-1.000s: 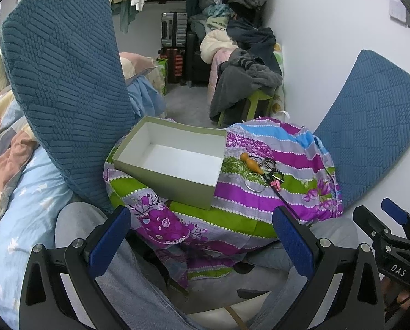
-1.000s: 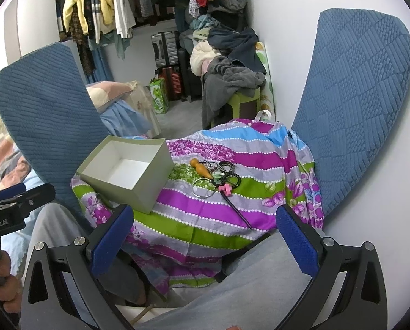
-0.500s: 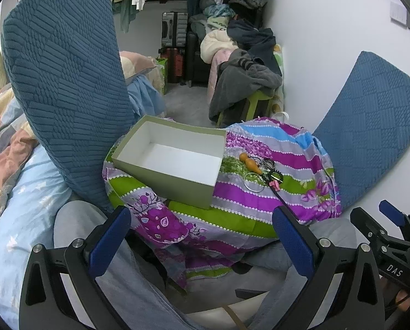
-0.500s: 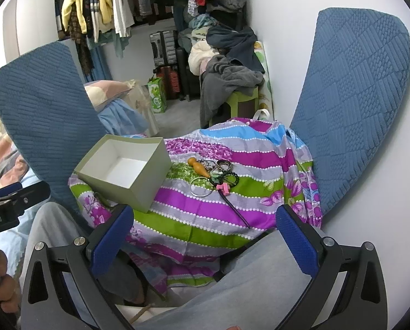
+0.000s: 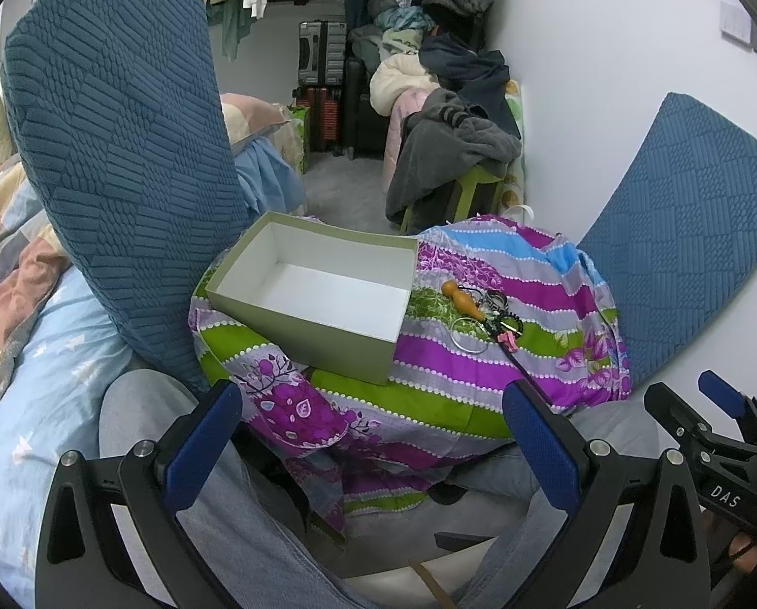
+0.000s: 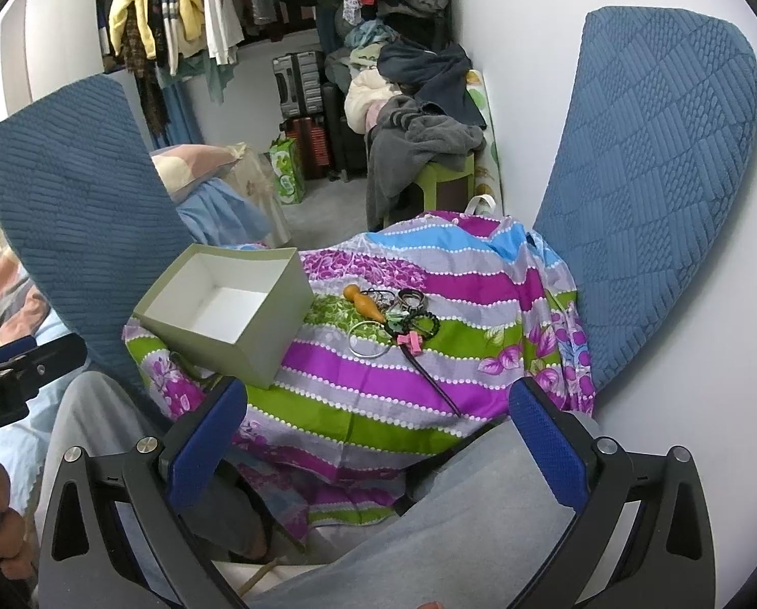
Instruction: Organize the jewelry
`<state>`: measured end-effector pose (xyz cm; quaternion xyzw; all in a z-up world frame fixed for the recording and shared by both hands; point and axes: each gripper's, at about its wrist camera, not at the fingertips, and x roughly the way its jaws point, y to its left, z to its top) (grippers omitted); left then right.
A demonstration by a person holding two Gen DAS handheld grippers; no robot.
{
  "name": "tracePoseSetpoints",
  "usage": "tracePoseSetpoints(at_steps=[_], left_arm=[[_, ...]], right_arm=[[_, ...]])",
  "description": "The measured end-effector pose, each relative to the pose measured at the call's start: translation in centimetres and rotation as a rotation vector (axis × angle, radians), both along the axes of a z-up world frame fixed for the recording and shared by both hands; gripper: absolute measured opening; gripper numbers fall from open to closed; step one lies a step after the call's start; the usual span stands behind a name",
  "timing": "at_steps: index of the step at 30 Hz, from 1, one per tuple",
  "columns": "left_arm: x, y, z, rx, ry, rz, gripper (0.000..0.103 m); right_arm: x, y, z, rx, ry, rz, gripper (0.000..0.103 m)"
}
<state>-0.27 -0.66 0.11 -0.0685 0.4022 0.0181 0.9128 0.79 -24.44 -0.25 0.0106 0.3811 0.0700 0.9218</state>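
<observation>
An empty olive-green box (image 5: pixel 322 299) (image 6: pixel 231 304) with a white inside sits on a striped floral cloth (image 5: pixel 444 355) (image 6: pixel 408 365). To its right lies a small heap of jewelry (image 5: pixel 485 312) (image 6: pixel 396 317): a wooden gourd-shaped piece, a thin metal bangle, dark beaded bracelets, a pink bow on a dark stick. My left gripper (image 5: pixel 373 431) hangs open in front of the box, well short of it. Open too, my right gripper (image 6: pixel 378 431) is held low before the cloth, short of the heap. Nothing is between either pair of fingers.
Two blue quilted cushions (image 5: pixel 119 162) (image 6: pixel 657 193) stand left and right of the cloth. A person's grey-trousered legs (image 6: pixel 480 517) are below. A bed with a light blue sheet (image 5: pixel 38 380) is on the left. Clothes, suitcases and a green stool (image 6: pixel 444 177) crowd the back.
Both views have barely shifted. The grippers stay open and the box and jewelry lie as before.
</observation>
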Motion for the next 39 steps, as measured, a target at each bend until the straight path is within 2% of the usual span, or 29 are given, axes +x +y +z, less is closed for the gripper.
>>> tracePoseSetpoints(at_steps=[14, 22, 26, 29, 35, 37, 39], left_arm=[[0.3, 0.1, -0.3, -0.008, 0.018, -0.017, 0.103], [1.9, -0.5, -1.0, -0.009, 0.030, -0.025, 0.103], [3.5, -0.8, -1.7, -0.030, 0.025, -0.057, 0.102], [5.2, -1.4, -2.5, -0.048, 0.034, -0.084, 0.102], [8.9, -3.9, -3.9, -0.066, 0.028, -0.172, 0.101], [10.3, -5.0, -4.5, -0.093, 0.029, -0.209, 0.098], [11.7, -5.8, -5.0, -0.109, 0.033, -0.232, 0.094]], right_arm=[[0.3, -0.4, 0.2, 0.001, -0.011, 0.000, 0.103], [0.8, -0.2, 0.1, 0.007, -0.015, 0.010, 0.103], [1.8, -0.5, -0.9, 0.023, -0.014, 0.009, 0.103], [2.7, -1.3, -2.1, 0.008, -0.028, -0.037, 0.103], [5.2, -3.2, -4.7, 0.076, -0.055, -0.065, 0.103], [5.9, -3.7, -5.5, 0.102, -0.065, -0.076, 0.100], [7.1, -4.2, -6.5, 0.131, -0.055, -0.077, 0.082]])
